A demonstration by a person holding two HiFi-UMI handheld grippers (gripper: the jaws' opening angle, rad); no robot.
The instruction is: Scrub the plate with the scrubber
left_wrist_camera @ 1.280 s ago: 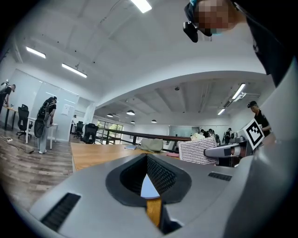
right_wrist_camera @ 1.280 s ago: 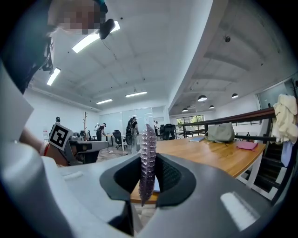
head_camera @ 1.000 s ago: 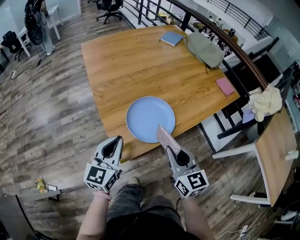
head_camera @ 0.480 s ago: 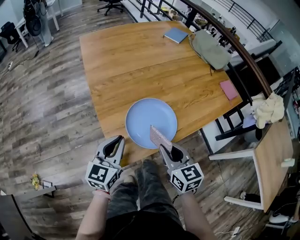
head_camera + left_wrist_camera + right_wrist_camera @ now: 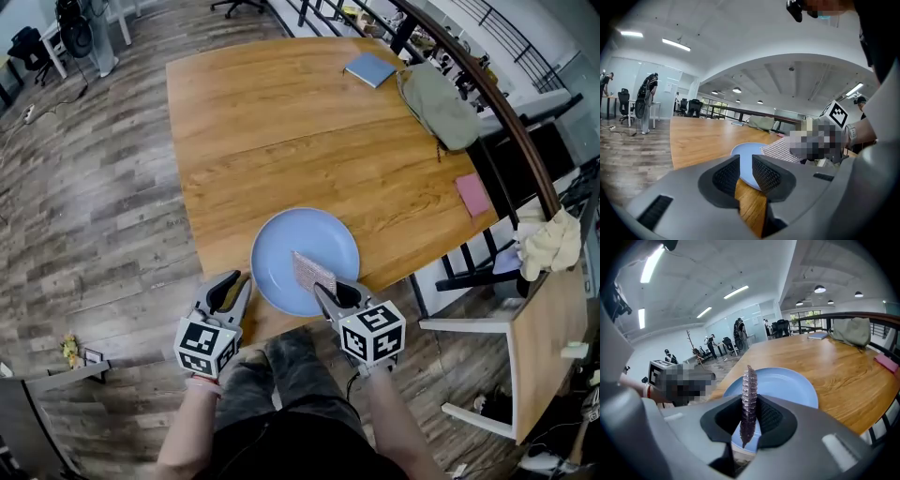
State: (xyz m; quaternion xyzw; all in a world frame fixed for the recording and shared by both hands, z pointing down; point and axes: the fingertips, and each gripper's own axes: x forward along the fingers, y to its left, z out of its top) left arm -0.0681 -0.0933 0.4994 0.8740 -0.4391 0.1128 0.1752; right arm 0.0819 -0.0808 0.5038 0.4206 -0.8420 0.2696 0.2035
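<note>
Wooden table [image 5: 281, 122], blue plate [image 5: 281, 246] near its edge, plank floor [image 5: 84, 206], seemingly office.

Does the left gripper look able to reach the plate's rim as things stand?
Probably yes: the left gripper is empty, fingers slightly apart, with nothing between it and the plate. The scrubber, held by the right gripper, is over its right part.

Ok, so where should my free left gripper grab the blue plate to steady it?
Likely the plate's near-left rim, coming low from the table edge: it lies flat, so only its rim fits the jaws, and that side is nearest the left gripper, clear of the scrubber.
</note>
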